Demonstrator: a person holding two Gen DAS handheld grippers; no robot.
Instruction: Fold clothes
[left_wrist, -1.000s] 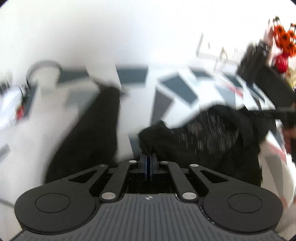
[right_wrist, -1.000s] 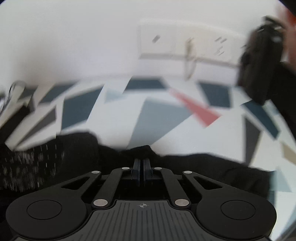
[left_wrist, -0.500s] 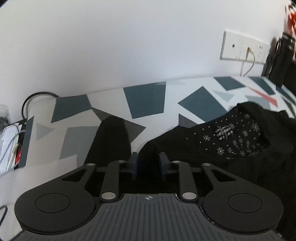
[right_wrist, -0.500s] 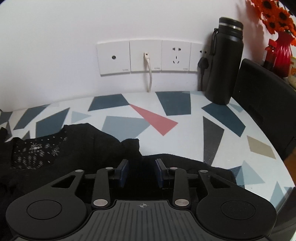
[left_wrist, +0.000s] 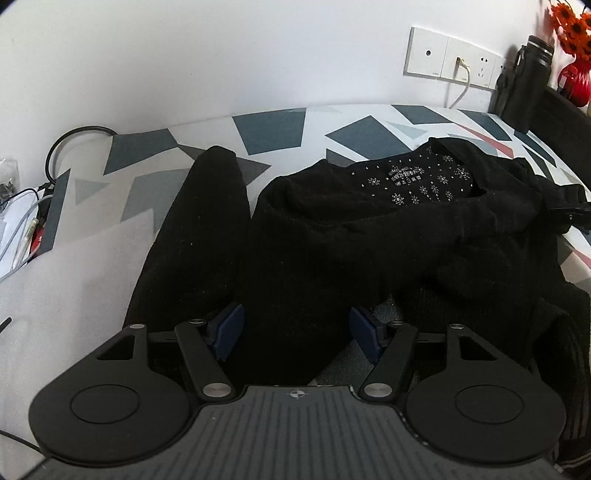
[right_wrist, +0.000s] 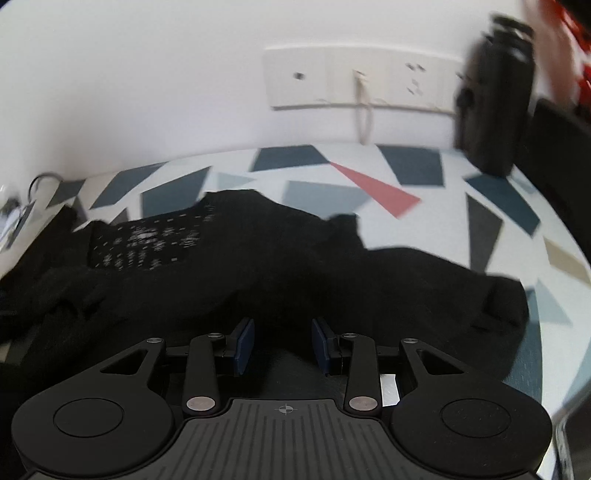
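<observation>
Black sweater (left_wrist: 369, 236) lies rumpled across the patterned tabletop (left_wrist: 273, 125), one sleeve spread aside, apparently laid out for folding. Left gripper (left_wrist: 295, 330) has just been opening, fabric loose between its jaws. Right gripper (right_wrist: 282, 343), in a blurred view, likewise stands released over the hem.

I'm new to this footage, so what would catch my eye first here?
A black sweater sprawls across the table's geometric-patterned cloth, one sleeve stretched out to the left. A snowflake-patterned inner panel shows at its neckline. Beyond it, a black flask stands beside the wall sockets.
</observation>
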